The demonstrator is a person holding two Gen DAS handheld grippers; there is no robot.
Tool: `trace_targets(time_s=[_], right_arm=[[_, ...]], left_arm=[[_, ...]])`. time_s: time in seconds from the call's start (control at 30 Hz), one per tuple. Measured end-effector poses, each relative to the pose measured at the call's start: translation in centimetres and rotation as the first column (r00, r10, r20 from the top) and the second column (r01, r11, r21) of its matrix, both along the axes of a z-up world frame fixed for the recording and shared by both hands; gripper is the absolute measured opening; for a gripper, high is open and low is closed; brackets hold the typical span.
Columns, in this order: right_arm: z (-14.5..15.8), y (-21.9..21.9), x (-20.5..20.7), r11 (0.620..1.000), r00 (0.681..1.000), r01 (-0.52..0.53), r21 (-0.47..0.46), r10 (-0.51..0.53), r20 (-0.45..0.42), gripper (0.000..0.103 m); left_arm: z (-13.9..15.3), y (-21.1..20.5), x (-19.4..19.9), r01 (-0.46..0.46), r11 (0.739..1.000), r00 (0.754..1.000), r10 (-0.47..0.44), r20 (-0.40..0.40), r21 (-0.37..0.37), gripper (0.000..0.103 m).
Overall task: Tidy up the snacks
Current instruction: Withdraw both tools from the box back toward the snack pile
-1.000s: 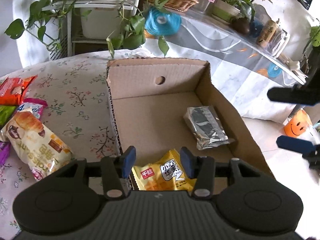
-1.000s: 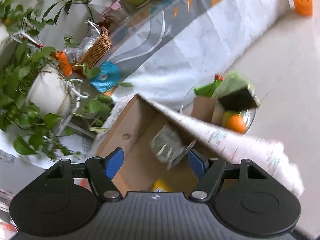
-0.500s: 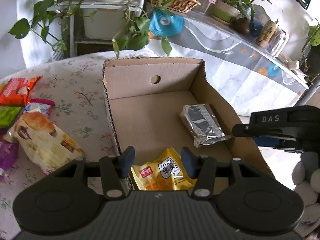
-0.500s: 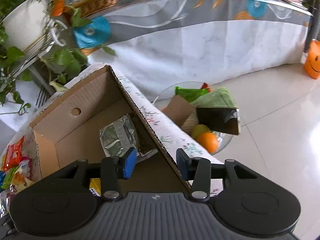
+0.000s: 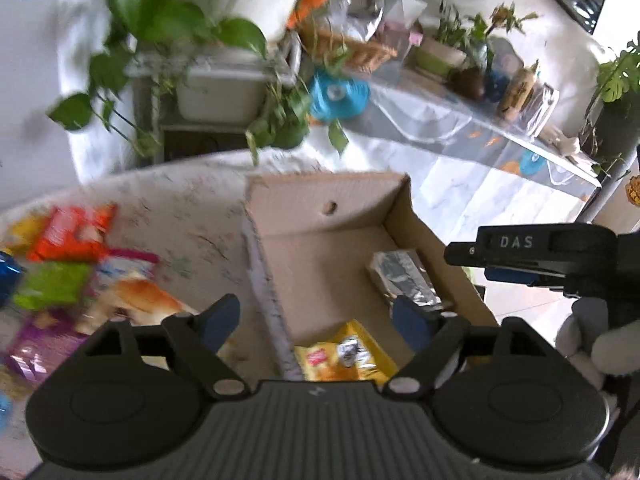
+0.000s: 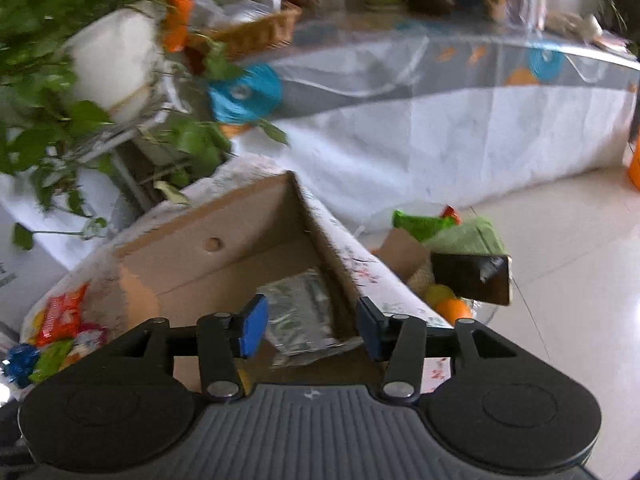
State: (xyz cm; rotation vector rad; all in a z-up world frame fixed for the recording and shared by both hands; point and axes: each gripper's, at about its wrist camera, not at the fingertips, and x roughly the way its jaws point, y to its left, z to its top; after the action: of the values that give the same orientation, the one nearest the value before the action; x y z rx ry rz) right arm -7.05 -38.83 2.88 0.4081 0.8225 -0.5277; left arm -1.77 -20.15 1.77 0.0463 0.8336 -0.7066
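An open cardboard box (image 5: 320, 208) sits on a floral tablecloth; it also shows in the right wrist view (image 6: 192, 264). Inside lie a silver foil packet (image 5: 400, 280), also in the right wrist view (image 6: 300, 312), and a yellow snack packet (image 5: 344, 356). My left gripper (image 5: 316, 320) is open and empty, above the box's near left wall. My right gripper (image 6: 312, 328) is open and empty over the box's right side; its body (image 5: 532, 252) shows in the left wrist view. Loose snack packets (image 5: 80, 272) lie left of the box.
Among the loose snacks are an orange packet (image 5: 72, 232), a green one (image 5: 52, 284) and a bread packet (image 5: 136, 304). Potted plants (image 5: 180, 40) and a wicker basket (image 5: 352, 52) stand behind. A glass bowl with fruit (image 6: 452, 280) sits on the floor right of the table.
My left gripper has opened wide and swung left, bringing more loose snacks into view. My right gripper has opened and moved over the box toward the foil packet.
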Motion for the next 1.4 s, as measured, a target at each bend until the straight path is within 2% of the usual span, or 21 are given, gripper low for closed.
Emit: trace_targets(time_s=[0.07, 0.2, 0.33, 0.6, 0.73, 0.83, 1.0, 1.17, 1.27, 1.4], right_arm=[[0.8, 1.2, -0.2, 0.999, 0.999, -0.038, 0.005, 0.038, 0.033, 0.066], [1.5, 4.1, -0.2, 0.992, 0.99, -0.129, -0.012, 0.129, 0.061, 0.073], [1.7, 6.8, 0.0, 0.974, 0.971, -0.226, -0.017, 0.226, 0.081, 0.075], [1.8, 10.5, -0.2, 0.947, 0.941, -0.323, -0.005, 0.321, 0.11, 0.083], [1.8, 12.4, 0.1, 0.918, 0.911, -0.397, 0.001, 0.393, 0.123, 0.084], [1.4, 13.2, 0.9, 0.901, 0.895, -0.433, -0.012, 0.432, 0.111, 0.084], [0.9, 14.5, 1.6, 0.881, 0.876, -0.473, -0.003, 0.471, 0.108, 0.086], [0.0, 16.3, 2.8, 0.845, 0.843, -0.534, -0.035, 0.535, 0.063, 0.088], [-0.6, 17.1, 3.8, 0.818, 0.817, -0.574, -0.047, 0.575, 0.035, 0.09], [-1.6, 17.7, 5.4, 0.784, 0.786, -0.617, -0.076, 0.618, -0.003, 0.092]], left_arm=[[0.8, 2.0, 0.3, -0.032, 0.999, 0.999, 0.032, -0.006, -0.01, 0.087], [2.0, 5.3, 1.3, -0.113, 0.993, 0.992, 0.111, -0.066, -0.035, 0.092], [3.1, 8.2, 1.3, -0.153, 0.988, 0.988, 0.152, 0.019, 0.032, 0.099], [4.1, 14.2, 0.4, -0.252, 0.965, 0.963, 0.244, 0.111, 0.065, 0.101], [3.8, 16.9, 0.9, -0.276, 0.961, 0.96, 0.275, 0.043, 0.007, 0.101], [3.8, 18.4, 1.6, -0.32, 0.947, 0.946, 0.319, 0.046, 0.015, 0.101], [4.0, 21.0, 2.9, -0.38, 0.925, 0.925, 0.38, -0.01, -0.015, 0.101], [3.0, 22.9, 3.9, -0.415, 0.91, 0.909, 0.415, -0.037, 0.003, 0.101], [1.6, 23.7, 4.6, -0.437, 0.899, 0.894, 0.438, -0.091, 0.037, 0.101], [-0.9, 24.2, 5.5, -0.466, 0.878, 0.859, 0.479, -0.18, 0.109, 0.101]])
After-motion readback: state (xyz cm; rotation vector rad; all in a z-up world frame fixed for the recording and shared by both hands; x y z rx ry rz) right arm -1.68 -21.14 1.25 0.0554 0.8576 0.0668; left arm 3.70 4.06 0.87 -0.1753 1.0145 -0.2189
